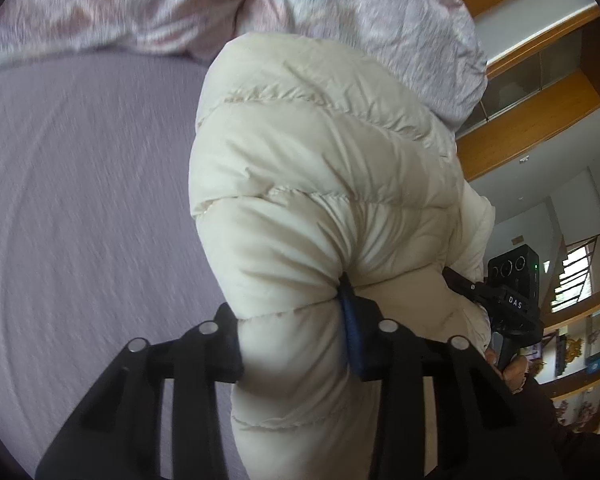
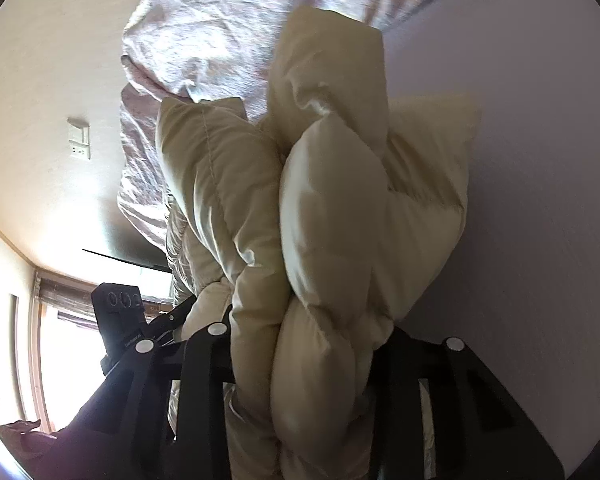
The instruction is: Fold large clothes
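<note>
Item: cream quilted puffer jacket (image 1: 320, 184), bulky, stitched in padded channels.
Location: held up over the lavender bed (image 1: 80, 208), toward the edge nearest the person; whether its far end rests on the bed cannot be told. A crumpled pink-and-white duvet (image 1: 120, 8) lies beyond, at the far edge of the bed.
Left claw (image 1: 296, 344): pinching a thick roll of jacket, the blue pad sunk into the filling.
Right claw (image 2: 304, 364): pinching a gathered bunch of several padded layers; fabric spills out on both sides.
Other claw in view: each wrist view shows the opposite device just beside the jacket.
Weight, judged: light for its volume; mostly air and fill.
Stiffness, judged: soft, springy; it likely puffs back after pressing, so folds may not stay flat.
Surface, judged: smooth, slightly glossy shell, probably slippery between pads.
Fragility, judged: low; stitching and thin shell could snag.
Best hold, judged: along seams or hems, where the padding is thinnest.
</note>
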Demonstrator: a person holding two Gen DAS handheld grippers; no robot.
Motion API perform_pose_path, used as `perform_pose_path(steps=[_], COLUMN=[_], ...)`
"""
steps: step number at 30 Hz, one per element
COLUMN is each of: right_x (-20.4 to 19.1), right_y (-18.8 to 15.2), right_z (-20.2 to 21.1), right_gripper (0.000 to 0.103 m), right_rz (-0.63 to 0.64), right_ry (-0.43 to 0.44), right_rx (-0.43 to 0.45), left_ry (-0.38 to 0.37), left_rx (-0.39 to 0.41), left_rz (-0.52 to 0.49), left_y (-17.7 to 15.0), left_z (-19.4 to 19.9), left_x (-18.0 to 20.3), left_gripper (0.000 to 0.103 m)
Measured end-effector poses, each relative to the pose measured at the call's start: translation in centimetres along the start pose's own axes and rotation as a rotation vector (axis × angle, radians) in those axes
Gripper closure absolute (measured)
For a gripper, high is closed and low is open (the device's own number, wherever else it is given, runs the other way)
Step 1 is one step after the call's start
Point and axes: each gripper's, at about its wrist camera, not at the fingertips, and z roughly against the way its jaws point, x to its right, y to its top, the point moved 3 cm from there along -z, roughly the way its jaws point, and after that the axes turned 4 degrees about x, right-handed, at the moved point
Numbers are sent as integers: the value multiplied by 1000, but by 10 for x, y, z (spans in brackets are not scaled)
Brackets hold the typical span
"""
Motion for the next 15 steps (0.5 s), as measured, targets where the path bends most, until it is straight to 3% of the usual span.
perform_pose_path(steps=[8,15], right_x=[-60,-102], right_y=[36,51], right_z=[-54,-121], right_gripper=[72,72], right_rz=[107,216], right_ry=[58,-24], right_rx=[-23,-73], left_ry=[73,207], left_rx=[156,214], left_rz=[23,38], left_y=[42,73], left_z=[51,71], left_x=[-32,-70], left_gripper=[68,67])
